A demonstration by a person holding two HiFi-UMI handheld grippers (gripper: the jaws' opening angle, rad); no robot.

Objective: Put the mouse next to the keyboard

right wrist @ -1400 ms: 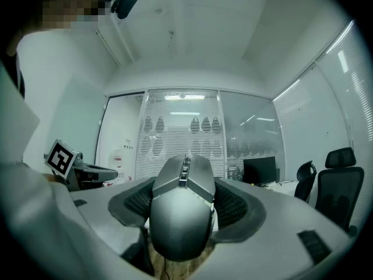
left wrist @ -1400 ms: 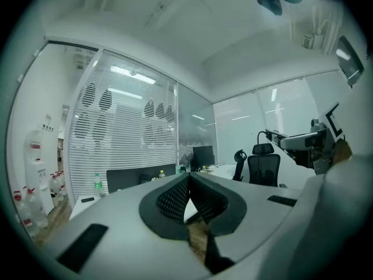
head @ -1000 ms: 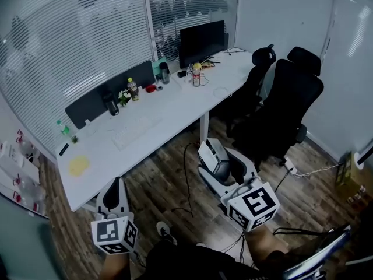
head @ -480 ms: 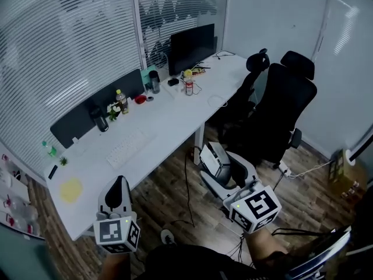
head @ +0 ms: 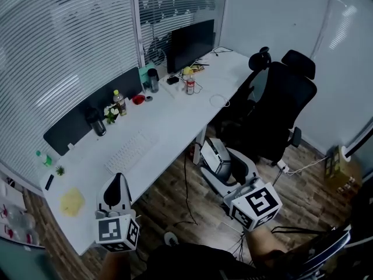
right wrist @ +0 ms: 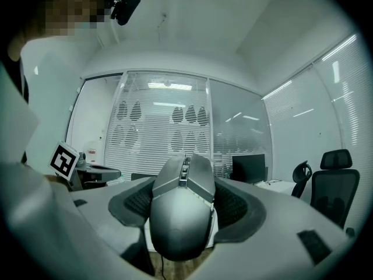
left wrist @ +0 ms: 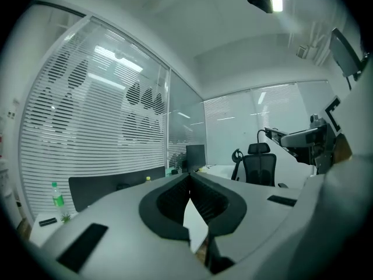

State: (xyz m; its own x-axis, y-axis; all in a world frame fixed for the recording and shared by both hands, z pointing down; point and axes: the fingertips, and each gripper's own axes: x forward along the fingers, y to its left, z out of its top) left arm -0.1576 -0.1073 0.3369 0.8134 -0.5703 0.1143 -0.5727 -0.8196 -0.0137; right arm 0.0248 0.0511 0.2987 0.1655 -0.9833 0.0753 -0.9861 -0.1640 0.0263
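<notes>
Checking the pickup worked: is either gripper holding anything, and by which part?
The right gripper holds a grey computer mouse by its two long sides; the left gripper is shut and empty.

White desk (head: 175, 118): keyboard (head: 130, 152), monitor (head: 191, 39), bottle (head: 119, 102), yellow sheet (head: 73, 202).

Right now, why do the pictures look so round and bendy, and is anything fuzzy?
Head view: the wide lens bows the desk edge and the blinds. Left gripper view: round with dark corners, and a bright light glares up top. Right gripper view: the mouse sits so near that it looks huge and slightly soft.
</notes>
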